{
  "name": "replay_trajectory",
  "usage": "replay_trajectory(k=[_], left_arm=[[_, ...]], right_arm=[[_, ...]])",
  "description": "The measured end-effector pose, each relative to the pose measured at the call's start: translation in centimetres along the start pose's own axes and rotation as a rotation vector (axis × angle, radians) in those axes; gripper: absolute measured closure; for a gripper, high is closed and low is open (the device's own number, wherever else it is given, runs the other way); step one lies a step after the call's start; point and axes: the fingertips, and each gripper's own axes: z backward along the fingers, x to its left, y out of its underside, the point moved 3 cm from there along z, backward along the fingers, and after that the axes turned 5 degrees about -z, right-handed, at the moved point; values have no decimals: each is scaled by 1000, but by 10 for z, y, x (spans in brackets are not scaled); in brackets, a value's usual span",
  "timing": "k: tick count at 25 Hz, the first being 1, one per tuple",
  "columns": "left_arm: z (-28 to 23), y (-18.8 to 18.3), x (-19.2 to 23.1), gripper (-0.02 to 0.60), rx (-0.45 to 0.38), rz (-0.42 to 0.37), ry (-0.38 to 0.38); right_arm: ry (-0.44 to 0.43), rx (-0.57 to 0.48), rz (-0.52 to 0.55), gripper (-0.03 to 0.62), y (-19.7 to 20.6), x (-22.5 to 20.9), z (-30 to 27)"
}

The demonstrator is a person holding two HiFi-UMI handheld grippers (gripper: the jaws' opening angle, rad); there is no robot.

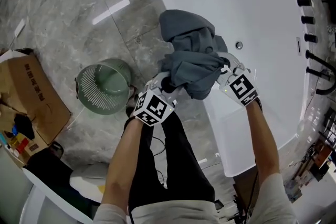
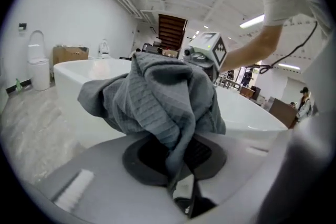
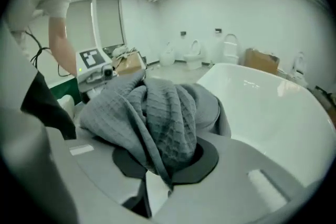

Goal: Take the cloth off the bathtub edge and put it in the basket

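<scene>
Head view showed the grey cloth (image 1: 191,57) bunched in a loose heap between the two tools, over the near rim of the white bathtub (image 1: 252,2). The left gripper (image 1: 167,81) held its lower left side and the right gripper (image 1: 227,72) its right side. The green basket (image 1: 97,93) stood on the marble floor just left of the tub, well apart from the cloth.

Left gripper view showed that gripper's jaws pressed together on a thin fold of the cloth (image 2: 157,97), the rest mounding up in soft ridges above them.

Right gripper view showed the same for the right gripper (image 3: 155,181): its jaws pinched a narrow fold, with the waffle-textured bulk draped over them.

The cloth looked light, limp and grippy, not slippery. It would likely sag and trail, so pinching gathered folds near the bulk, as here, seemed the safest hold.
</scene>
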Motion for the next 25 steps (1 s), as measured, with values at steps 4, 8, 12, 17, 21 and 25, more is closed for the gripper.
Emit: replay_trajectory(k=[4,8,12,17,21,25], left_arm=[[39,-16,9,468,-90,33,-93],[85,-34,15,468,-190,75,-176],[136,-38,15,468,-238,75,-246],[205,-26,0,466,-281,106,-320],[255,-5,-14,466,-273,114,-369],[303,24,-22,466,-283,148,-439]], right_arm=[[68,-154,-47,531,-57,32,22],[109,-242,-54,531,-106,71,28],[90,-326,-29,531,-152,124,22],[38,-416,-90,531,-185,193,11],[-14,-469,-173,531,-199,243,-6],[-81,-476,-202,531,-214,293,-31]])
